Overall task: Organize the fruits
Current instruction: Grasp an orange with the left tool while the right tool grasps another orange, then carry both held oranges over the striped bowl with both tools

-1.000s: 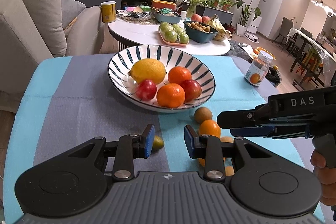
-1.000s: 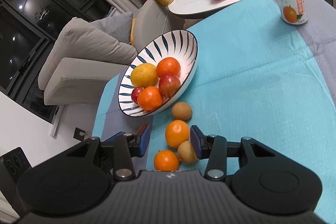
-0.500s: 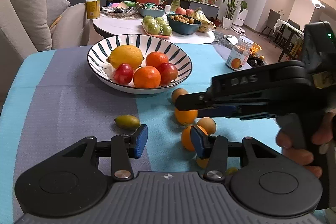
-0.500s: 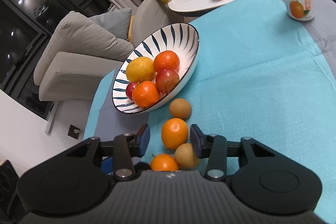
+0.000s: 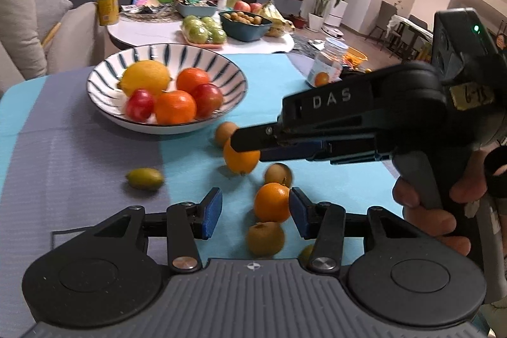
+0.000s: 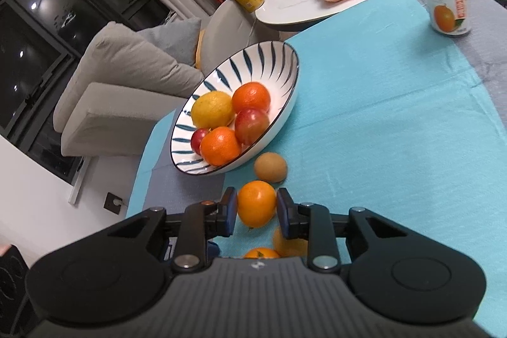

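Setting: living room at night, with a sofa and a white side table of fruit behind a desk [image 5: 79,148] covered in turquoise and grey cloth.

Left wrist view, bowl: striped bowl [image 5: 234,75] at far left, holding a lemon, two oranges and two red fruits.

Left wrist view, loose fruit: a small green fruit [image 5: 145,178] lies alone on the grey cloth; two oranges and three brown kiwis cluster right of it.

Left wrist view, left tongs [image 5: 255,209]: wide open, holding nothing; a near orange [image 5: 272,201] sits just inside the right pad.

Left wrist view, right tongs [image 5: 250,152]: reaching in from the right, tips around the far orange [image 5: 240,159].

Right wrist view, right tongs [image 6: 256,209]: both blue pads lie close against the sides of the far orange [image 6: 256,203], which appears gripped.

Right wrist view, target direction: the bowl [image 6: 285,75] lies ahead and slightly left of the tongs, with one kiwi [image 6: 270,167] between them.

Judgement: the right tongs are nearer; the coming move looks like a lift up over the kiwi and the rim.
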The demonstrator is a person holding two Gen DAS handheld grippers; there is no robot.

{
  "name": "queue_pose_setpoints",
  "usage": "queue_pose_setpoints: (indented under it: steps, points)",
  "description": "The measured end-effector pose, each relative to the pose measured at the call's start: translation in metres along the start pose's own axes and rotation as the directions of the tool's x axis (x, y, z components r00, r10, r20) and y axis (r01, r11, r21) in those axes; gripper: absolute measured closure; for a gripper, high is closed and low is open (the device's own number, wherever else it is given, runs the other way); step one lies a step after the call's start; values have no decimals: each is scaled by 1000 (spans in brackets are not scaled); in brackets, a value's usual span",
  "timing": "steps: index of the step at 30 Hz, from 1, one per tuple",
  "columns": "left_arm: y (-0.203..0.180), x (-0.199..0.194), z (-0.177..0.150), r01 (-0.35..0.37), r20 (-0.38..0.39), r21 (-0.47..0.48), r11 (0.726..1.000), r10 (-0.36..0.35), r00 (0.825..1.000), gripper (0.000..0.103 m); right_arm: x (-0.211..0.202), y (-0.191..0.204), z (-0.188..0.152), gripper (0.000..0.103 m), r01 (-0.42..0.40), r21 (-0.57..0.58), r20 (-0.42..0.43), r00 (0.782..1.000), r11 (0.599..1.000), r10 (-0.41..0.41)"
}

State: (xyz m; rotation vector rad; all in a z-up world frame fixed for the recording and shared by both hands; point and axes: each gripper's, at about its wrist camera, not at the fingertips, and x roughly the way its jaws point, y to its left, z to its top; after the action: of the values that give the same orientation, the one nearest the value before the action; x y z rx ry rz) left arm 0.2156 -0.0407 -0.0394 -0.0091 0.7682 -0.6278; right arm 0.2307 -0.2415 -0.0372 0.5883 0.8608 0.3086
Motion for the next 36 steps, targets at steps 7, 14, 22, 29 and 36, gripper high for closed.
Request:
queue_pose_setpoints:
  steps: [7,14,22,29,36]
  points:
    - [-12,19,1,10,-34,13,1000,-9,999,59,-15,-5,4,68,12,16,34,999,1000,-12]
    - [-13,21,-1,22,-30,16,1000,-21,999,74,-19,-7,7,68,23,18,50,998,1000,-24]
    - [-3,1,5,11,28,-2,1000,-11,1000,74,-17,-2,8,68,13,13,55,998,1000,-14]
    - [1,-7,12,-9,72,-17,1000,10,997,74,-13,3,9,68,6,1,49,999,1000,-6]
    - [10,-14,21,-14,117,-55,998,20,993,74,-15,7,13,68,2,-14,61,998,1000,-1]
